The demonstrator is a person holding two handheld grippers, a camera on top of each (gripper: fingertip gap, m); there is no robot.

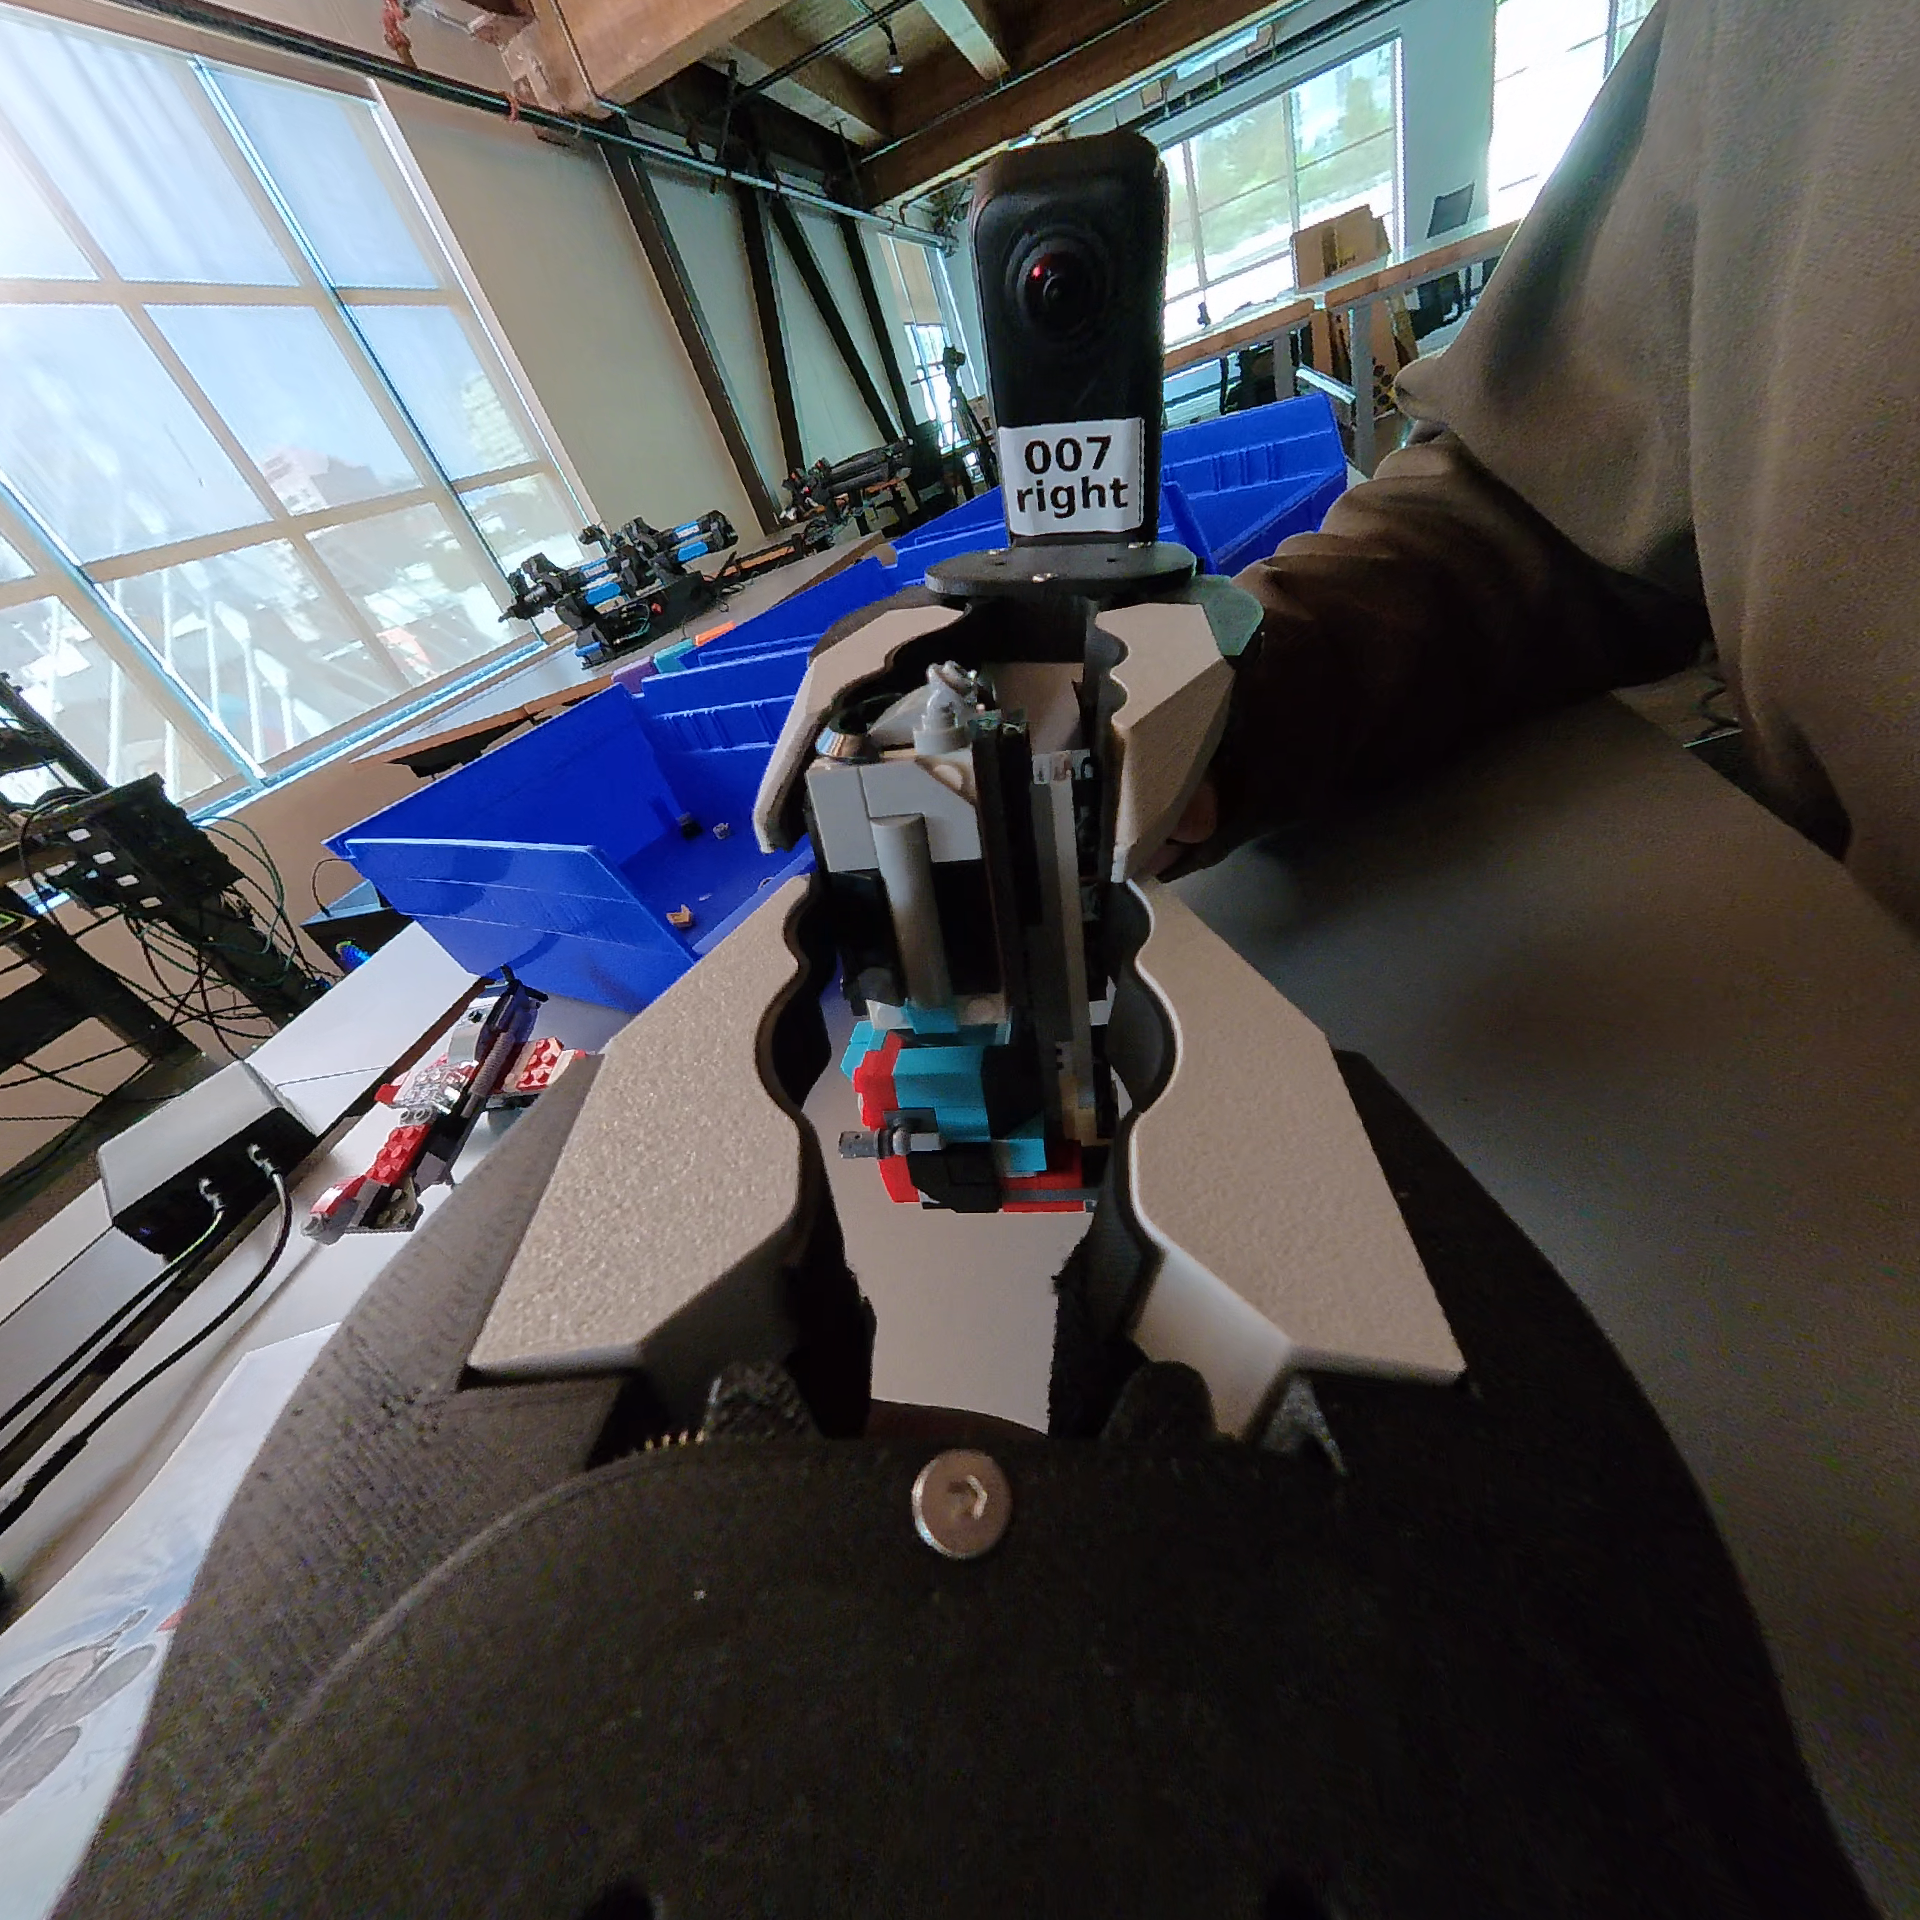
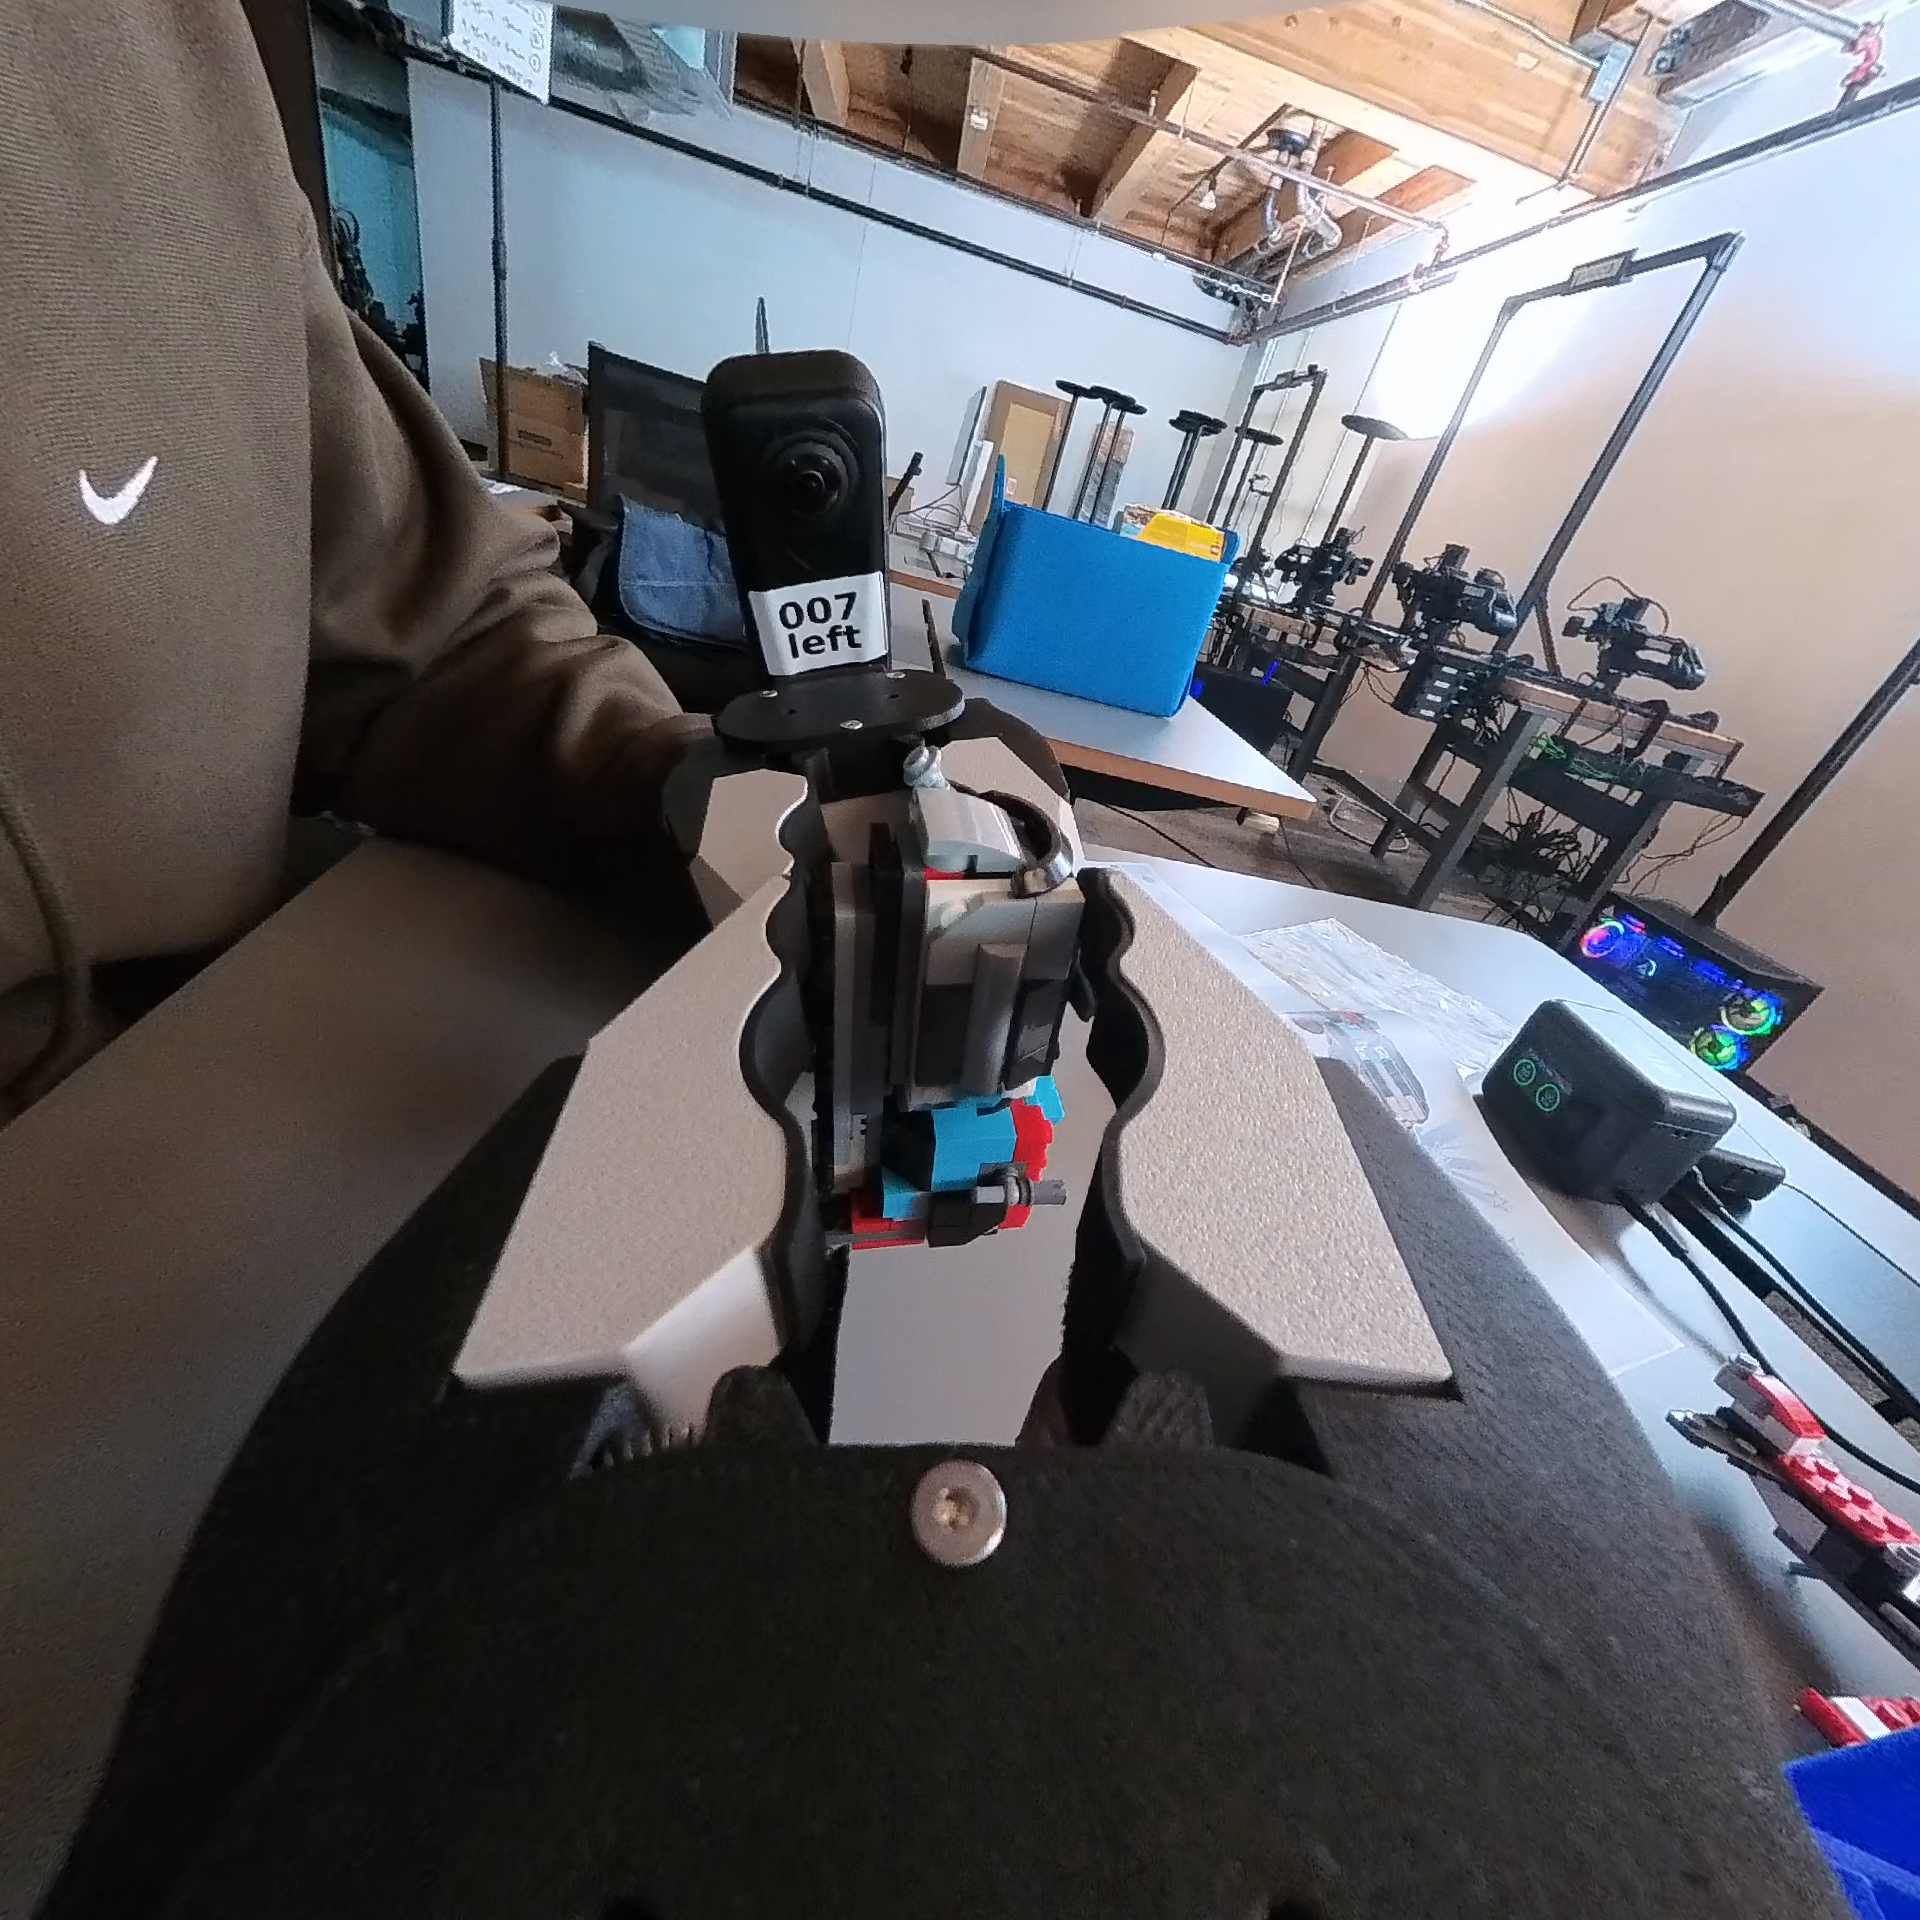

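Jaws of both grippers clamped on one brick model — left gripper and right gripper facing each other, fingertips nearly meeting; model's long axis along both finger pairs, held above grey table, blue bins beyond.

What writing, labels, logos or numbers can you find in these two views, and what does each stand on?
White printed label on the black camera in the left wrist view: legible, wording not repeated here.
Second white label on the other black camera: likewise.
White logo mark on the brown sweatshirt: no letters.
Paper sheet, top left: too small.
Green displays on the black box: too small.
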